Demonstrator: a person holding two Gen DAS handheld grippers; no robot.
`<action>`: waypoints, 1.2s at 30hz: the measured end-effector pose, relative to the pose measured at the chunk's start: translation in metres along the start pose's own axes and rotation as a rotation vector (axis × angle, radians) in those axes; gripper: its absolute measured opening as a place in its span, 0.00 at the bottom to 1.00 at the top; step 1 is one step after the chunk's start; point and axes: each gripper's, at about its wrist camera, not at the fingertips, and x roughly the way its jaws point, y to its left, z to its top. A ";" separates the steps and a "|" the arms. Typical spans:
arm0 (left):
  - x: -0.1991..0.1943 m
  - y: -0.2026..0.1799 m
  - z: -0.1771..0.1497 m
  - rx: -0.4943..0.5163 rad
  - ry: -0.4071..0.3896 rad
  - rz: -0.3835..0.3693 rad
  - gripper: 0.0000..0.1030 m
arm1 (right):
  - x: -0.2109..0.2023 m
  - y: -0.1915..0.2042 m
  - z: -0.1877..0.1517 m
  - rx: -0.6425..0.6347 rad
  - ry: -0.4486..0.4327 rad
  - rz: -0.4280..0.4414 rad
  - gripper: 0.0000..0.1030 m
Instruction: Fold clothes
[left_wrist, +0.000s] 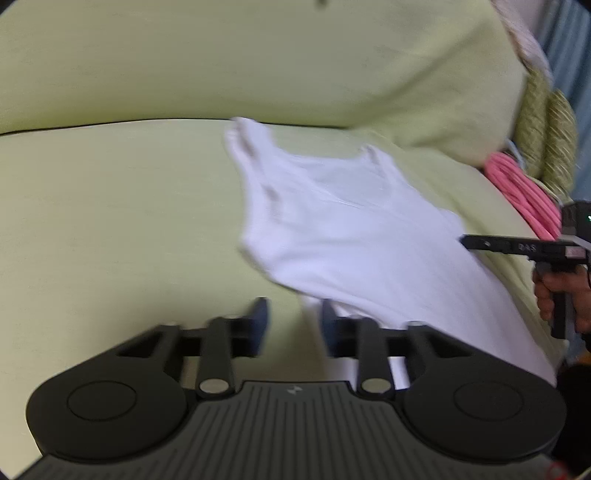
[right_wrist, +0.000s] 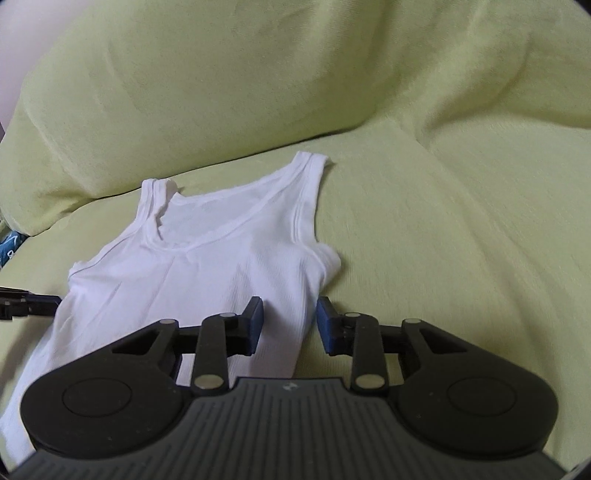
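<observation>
1. I count one garment: a single white tank top (right_wrist: 207, 266) lying flat on the yellow-green sofa seat (right_wrist: 443, 258), its two shoulder straps toward the back cushion (right_wrist: 258, 81) and its hem toward me.
2. I have two tools in view. My right tool (right_wrist: 289, 321) hovers over the lower right side of the tank top, jaws partly apart; the side edge of the cloth runs through the gap between the two blue pads (right_wrist: 327, 325), but I see neither pad pressing on it.
3. My left tool (left_wrist: 293, 325) sits at the tank top's lower left edge, jaws also partly apart. This view is blurred; the cloth's edge lies by the right-hand pad, and the gap between the pads shows bare sofa.
4. From the left wrist view the right tool shows side-on at the far edge of the shirt, with one hand (left_wrist: 561, 291) gripping its handle.
5. At the sofa's far end I count one pink coiled bundle (left_wrist: 524, 195) beside a green ribbed cushion (left_wrist: 546, 136).
</observation>
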 end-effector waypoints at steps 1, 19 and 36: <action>0.002 -0.005 -0.001 -0.003 0.006 -0.009 0.46 | -0.006 0.000 -0.004 0.002 0.003 0.002 0.28; -0.062 -0.016 -0.054 -0.175 -0.036 0.157 0.00 | -0.065 0.025 -0.063 -0.011 0.051 0.021 0.28; -0.015 0.019 0.004 -0.255 -0.091 0.058 0.01 | -0.026 0.012 -0.024 -0.070 0.019 -0.006 0.27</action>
